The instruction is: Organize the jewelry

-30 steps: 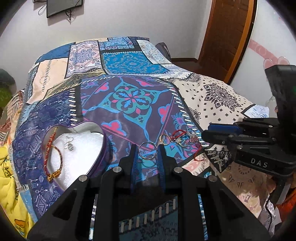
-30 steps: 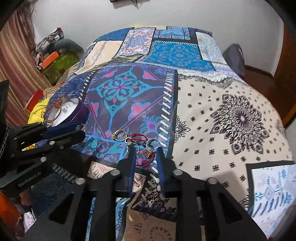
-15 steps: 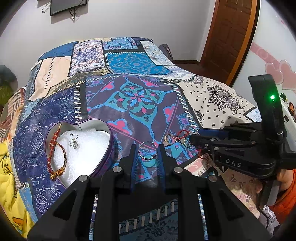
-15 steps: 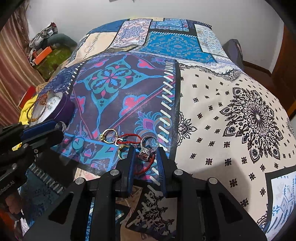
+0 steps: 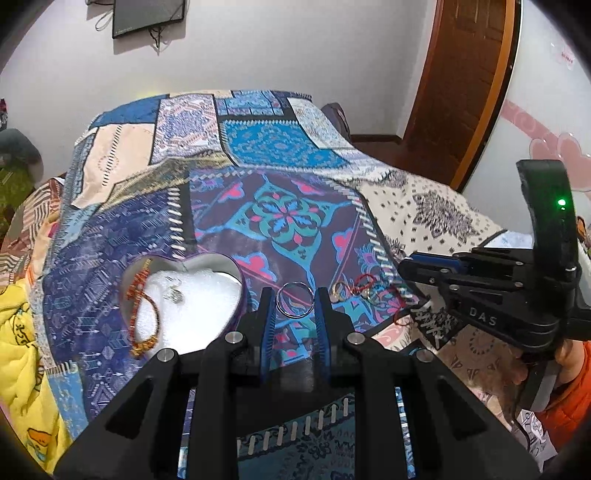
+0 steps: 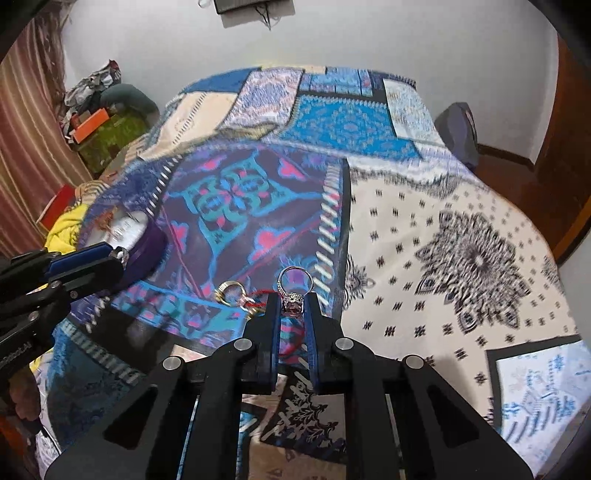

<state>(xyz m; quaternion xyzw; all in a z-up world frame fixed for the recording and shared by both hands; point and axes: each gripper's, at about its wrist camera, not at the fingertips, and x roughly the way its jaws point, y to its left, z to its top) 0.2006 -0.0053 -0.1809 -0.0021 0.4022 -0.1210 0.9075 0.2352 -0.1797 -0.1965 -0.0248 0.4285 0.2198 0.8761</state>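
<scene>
Both claws pinching: left claw (image 5: 294,303) silver hoop (image 5: 294,298), right claw (image 6: 291,306) gemstone ring (image 6: 293,291); bedspread (image 6: 424,236) blurred.

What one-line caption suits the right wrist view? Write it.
Right claw grips a jeweled ring above the patterned bedspread.

We're looking into a home bedroom: a bed (image 5: 277,177) is filling the room, wearing a patchwork bedspread (image 6: 332,206) in blue, purple and cream. A wooden door (image 5: 465,85) is standing at the far right, a dark screen (image 5: 147,16) is hanging on the white wall, striped curtains (image 6: 26,147) are draping the left side, and pink heart decals (image 5: 554,151) are decorating a wall.
</scene>
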